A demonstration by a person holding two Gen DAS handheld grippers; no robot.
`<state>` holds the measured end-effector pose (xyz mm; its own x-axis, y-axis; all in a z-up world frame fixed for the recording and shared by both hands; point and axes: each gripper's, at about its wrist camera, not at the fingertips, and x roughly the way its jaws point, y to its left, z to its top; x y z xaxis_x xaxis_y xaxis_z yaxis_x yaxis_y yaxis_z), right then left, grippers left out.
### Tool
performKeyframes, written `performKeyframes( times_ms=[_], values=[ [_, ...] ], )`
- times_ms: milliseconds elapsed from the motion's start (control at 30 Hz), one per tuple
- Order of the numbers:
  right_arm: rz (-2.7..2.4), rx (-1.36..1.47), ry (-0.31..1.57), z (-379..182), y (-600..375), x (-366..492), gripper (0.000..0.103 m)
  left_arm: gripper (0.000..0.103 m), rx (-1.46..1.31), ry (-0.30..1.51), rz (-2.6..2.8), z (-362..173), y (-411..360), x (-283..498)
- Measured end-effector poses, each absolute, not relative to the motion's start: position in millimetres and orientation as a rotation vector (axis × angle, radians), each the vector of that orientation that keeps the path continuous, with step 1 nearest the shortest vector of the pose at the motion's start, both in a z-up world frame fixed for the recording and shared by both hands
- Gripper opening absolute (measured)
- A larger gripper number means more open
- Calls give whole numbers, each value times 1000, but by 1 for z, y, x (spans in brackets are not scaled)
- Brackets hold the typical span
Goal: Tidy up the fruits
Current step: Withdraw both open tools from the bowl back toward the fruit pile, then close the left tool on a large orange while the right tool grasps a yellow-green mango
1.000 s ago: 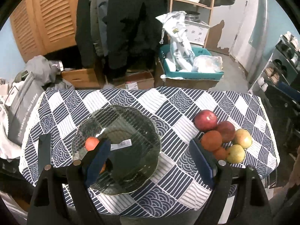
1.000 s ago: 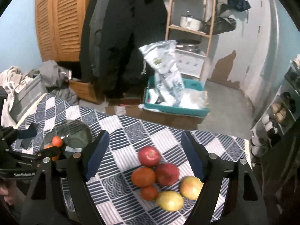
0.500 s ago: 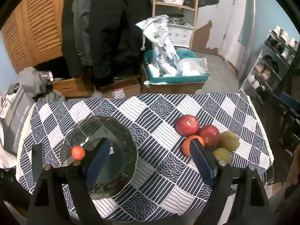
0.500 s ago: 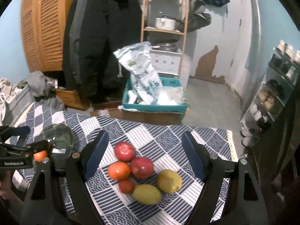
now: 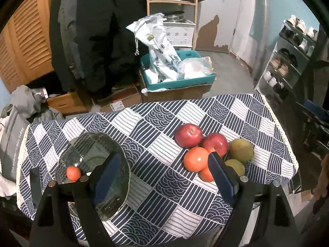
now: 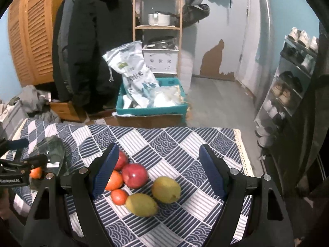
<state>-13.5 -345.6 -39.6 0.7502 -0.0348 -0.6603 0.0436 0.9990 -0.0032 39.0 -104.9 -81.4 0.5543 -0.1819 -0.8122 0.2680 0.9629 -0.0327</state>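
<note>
Item: my left gripper [image 5: 162, 173] and right gripper [image 6: 158, 169], both with jaws wide apart and nothing between the pads, above the checked tablecloth [image 5: 156, 123]. Fruit pile [image 6: 144, 182] lies near the cloth's right lace edge, bare cloth between it and the glass plate [image 5: 115, 201]. One small orange fruit [image 5: 73, 173] sits on the plate; my fingers hide part of the plate and pile.

A clear glass plate [image 5: 115, 150] lies on the left part of the desk [image 5: 160, 212] with the blue-and-white patterned cloth, and one small orange tangerine [image 5: 73, 173] rests in it near its left rim. Well apart to the right lies a touching cluster: two red apples [image 5: 188, 135] at the back, a large orange tangerine [image 5: 195, 159] before them, two greenish-yellow mangoes [image 5: 241, 150] rightmost (one behind the other). Behind the desk, on the floor, stands a teal plastic crate [image 5: 178, 83].
</note>
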Motion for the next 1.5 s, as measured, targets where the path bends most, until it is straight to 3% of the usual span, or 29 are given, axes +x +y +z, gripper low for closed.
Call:
performKeyframes(
  times_ms=[1500],
  values=[
    [-57, 38, 1168, -201, -386, 48, 80, 88, 217, 1210, -313, -218, -186, 102]
  ],
)
